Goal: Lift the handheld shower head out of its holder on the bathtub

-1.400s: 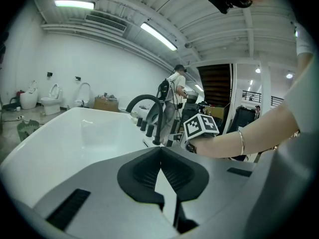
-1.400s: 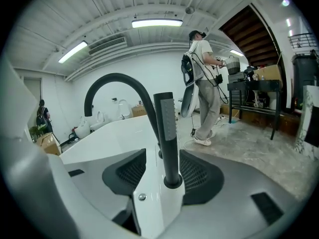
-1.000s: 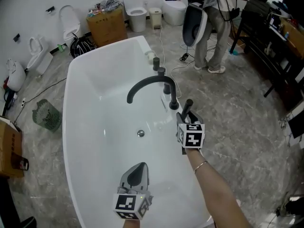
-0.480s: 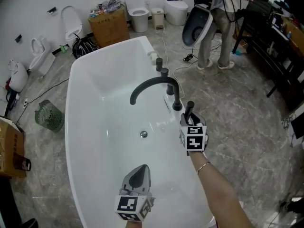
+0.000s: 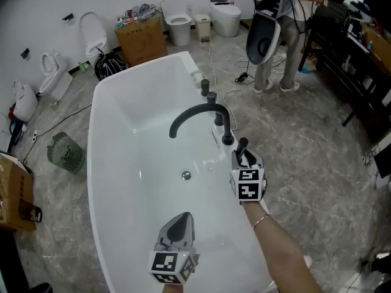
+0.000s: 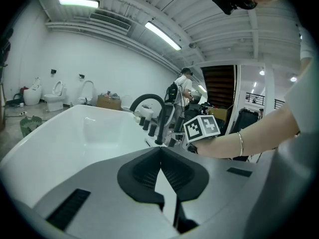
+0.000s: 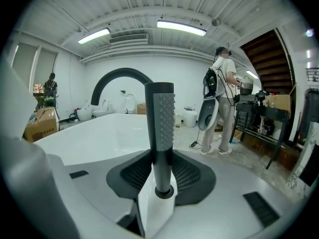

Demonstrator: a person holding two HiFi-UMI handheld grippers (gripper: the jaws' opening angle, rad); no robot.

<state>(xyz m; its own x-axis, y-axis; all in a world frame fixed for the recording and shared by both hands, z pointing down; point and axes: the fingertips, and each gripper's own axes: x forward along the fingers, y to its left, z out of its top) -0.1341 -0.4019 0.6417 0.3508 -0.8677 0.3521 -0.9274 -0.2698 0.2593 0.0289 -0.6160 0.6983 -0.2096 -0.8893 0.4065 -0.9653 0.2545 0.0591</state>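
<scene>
The handheld shower head, a dark stick with a dotted grey face, stands upright between my right gripper's pads. The jaws have just been closing and now press on its handle. In the head view the same shower head pokes up from the right gripper at the bathtub's right rim, beside the black arched faucet. Its holder is hidden under the gripper. My left gripper hovers over the tub's near end, shut and holding nothing, and its pads meet at the tips.
Two dark knobs stand on the rim beyond the faucet. A drain sits in the tub floor. A person stands at the back right next to dark shelving. Toilets, a cardboard box and cables lie along the back wall.
The right gripper has drawn slightly toward me from the faucet base, with the shower head in it. The left gripper has stayed put. The person behind has stepped to the right.
</scene>
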